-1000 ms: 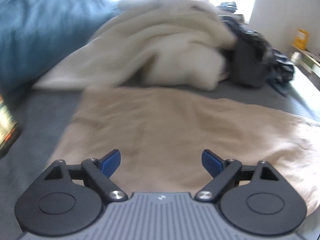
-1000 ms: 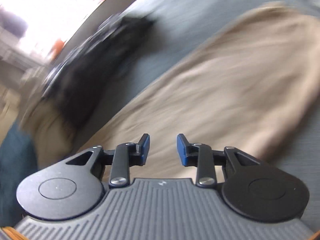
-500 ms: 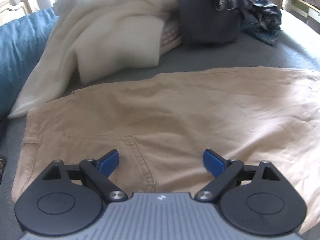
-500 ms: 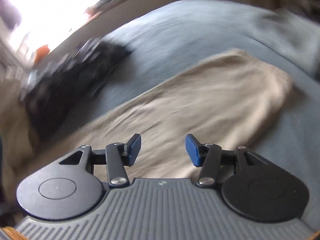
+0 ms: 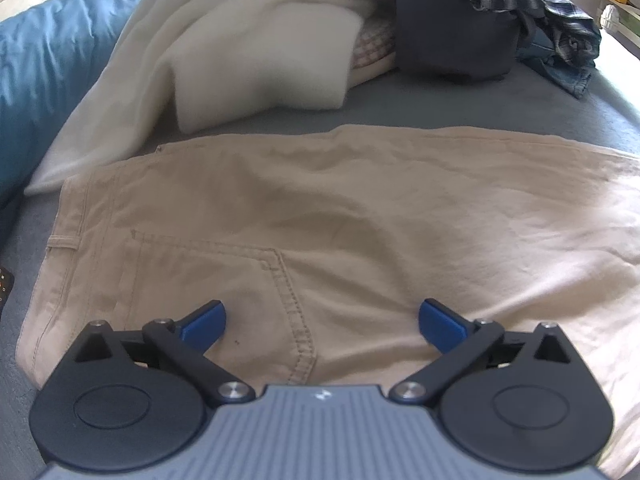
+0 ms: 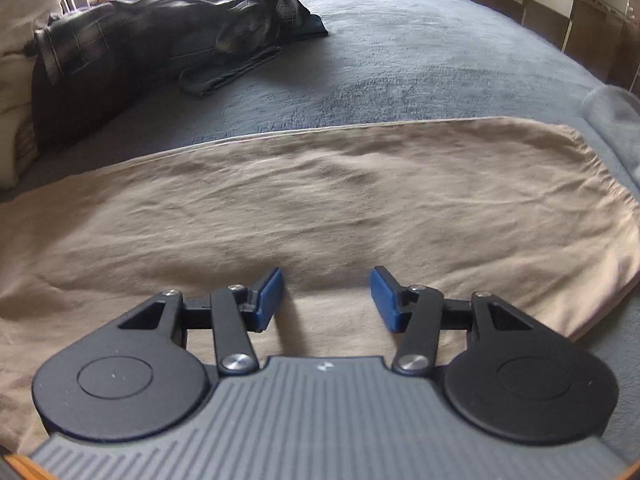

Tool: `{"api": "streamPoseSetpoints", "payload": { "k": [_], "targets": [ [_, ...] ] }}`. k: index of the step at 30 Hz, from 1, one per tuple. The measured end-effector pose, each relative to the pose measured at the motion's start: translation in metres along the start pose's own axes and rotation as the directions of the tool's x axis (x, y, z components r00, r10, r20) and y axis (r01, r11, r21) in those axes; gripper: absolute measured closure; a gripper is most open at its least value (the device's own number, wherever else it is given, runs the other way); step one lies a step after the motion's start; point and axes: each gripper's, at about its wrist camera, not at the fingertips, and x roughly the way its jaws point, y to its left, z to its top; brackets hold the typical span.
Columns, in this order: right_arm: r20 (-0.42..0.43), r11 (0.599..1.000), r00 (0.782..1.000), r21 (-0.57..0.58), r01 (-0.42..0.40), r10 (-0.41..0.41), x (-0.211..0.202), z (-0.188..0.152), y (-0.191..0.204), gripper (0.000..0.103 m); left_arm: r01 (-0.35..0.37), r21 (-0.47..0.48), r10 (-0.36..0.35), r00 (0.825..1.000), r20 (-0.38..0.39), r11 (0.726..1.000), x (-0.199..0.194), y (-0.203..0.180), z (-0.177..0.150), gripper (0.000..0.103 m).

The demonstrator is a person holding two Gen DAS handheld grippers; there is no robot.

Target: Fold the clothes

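Note:
Tan trousers (image 5: 340, 208) lie flat across a grey-blue bed, waistband at the left in the left wrist view, back pocket seam near my fingers. My left gripper (image 5: 322, 322) hovers over the seat of the trousers, its jaws opening wide with only flat cloth under the gap. The right wrist view shows the trouser legs (image 6: 320, 196) stretching to the hem at the right. My right gripper (image 6: 326, 296) is above the near edge of the leg, jaws opening, nothing pinched between the blue pads.
A cream blanket (image 5: 248, 44) and a dark garment pile with a plaid shirt (image 5: 520, 4) lie at the back of the bed. A blue pillow (image 5: 44, 60) sits at the left. The same plaid pile (image 6: 160, 28) lies far left; grey bedcover (image 6: 420, 60) beyond the trousers.
Both grippers have opened wider. The left one moved in over the trousers' seat and tilted down. The right one rolled level and swung toward the leg end; the hem now shows at right.

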Motion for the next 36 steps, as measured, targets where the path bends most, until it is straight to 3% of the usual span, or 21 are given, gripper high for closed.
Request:
{"api": "streamPoseSetpoints", "payload": {
  "k": [3,4,7,27,36],
  "targets": [
    [-0.012,0.998,0.998,-0.026,-0.065,0.065,0.004,-0.005,0.006,0.005,-0.006,0.0,0.006,1.0,0.0,1.0,0.0,-0.001,0.001,0.0],
    [-0.023,0.997,0.998,-0.056,-0.062,0.061,0.006,-0.007,0.013,0.001,-0.008,-0.002,0.008,1.0,-0.002,1.0,-0.001,-0.001,0.001,0.0],
    [-0.019,0.996,1.0,-0.091,-0.023,0.021,0.006,-0.009,0.025,0.001,-0.016,-0.003,0.016,1.0,-0.003,1.0,-0.002,-0.002,0.001,0.0],
    [0.043,1.0,0.999,0.02,-0.019,0.018,0.005,-0.013,0.02,0.001,-0.039,-0.015,0.039,0.999,-0.005,0.999,-0.005,-0.006,0.0,0.0],
    [0.034,0.998,0.999,-0.051,-0.03,0.032,0.001,-0.01,0.021,0.001,-0.042,-0.021,0.042,0.999,0.003,0.999,-0.003,-0.006,-0.002,0.0]
  ]
}}
